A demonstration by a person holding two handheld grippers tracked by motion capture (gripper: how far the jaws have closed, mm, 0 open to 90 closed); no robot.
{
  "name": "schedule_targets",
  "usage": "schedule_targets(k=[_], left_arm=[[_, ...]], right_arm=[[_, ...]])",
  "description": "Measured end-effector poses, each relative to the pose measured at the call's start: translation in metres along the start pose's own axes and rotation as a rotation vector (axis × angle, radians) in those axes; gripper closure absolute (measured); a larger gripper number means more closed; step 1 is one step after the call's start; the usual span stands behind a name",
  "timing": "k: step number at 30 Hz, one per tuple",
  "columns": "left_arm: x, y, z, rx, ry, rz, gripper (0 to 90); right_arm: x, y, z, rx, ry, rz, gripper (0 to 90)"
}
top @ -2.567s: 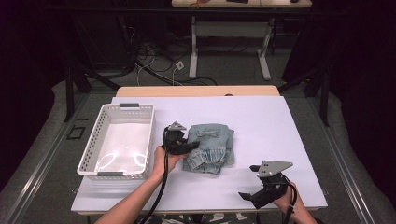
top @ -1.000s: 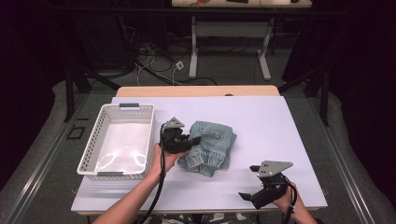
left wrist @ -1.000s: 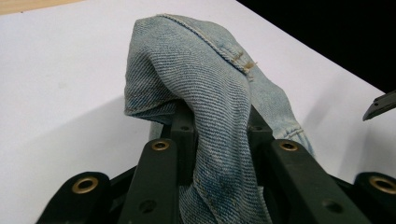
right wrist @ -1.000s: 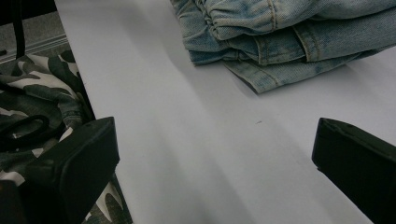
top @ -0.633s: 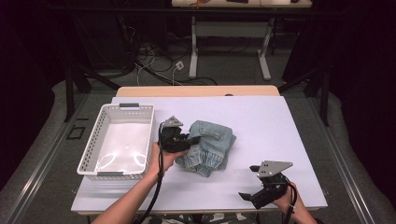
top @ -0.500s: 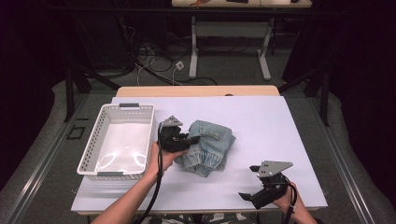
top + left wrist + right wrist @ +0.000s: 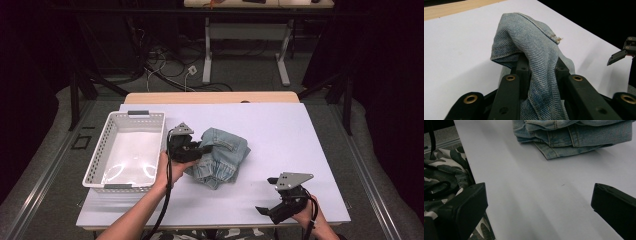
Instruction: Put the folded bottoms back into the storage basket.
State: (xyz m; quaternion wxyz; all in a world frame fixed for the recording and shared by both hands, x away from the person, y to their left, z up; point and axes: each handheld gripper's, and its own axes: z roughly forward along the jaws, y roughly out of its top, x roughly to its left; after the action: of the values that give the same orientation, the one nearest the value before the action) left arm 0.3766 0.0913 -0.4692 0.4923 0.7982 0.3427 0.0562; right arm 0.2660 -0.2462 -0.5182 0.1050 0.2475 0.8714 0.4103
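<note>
The left hand-held gripper (image 7: 202, 149) was clamped on a fold of the jeans (image 7: 222, 157), the denim pinched tight between its two black jaws and draped over them in the left gripper view. The jeans lay bunched in the middle of the white desk (image 7: 300, 150), just to the right of the white basket (image 7: 125, 150), with one edge lifted off the surface by the grip. The right hand-held gripper (image 7: 272, 210) rested near the front right edge of the desk, well apart from the jeans, its jaws spread wide with nothing between them.

The main risk seemed to be that the grip held only one layer or a thin edge of the cloth. If the jeans were lifted toward the basket by that fold alone, the rest could unfold, trail across the desk and catch on the basket's rim, or hang partly outside it. The heavy denim might also slide out of the jaws under its own weight. With the right hand-held gripper far off, nothing supported the loose end.
</note>
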Motion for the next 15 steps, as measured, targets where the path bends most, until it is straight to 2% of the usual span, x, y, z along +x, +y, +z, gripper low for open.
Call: schedule_targets(k=[15], left_arm=[[-0.002,0.004,-0.011,-0.013,0.011,0.016,74.5]], right_arm=[[0.000,0.000,0.000,0.001,0.002,0.002,0.4]])
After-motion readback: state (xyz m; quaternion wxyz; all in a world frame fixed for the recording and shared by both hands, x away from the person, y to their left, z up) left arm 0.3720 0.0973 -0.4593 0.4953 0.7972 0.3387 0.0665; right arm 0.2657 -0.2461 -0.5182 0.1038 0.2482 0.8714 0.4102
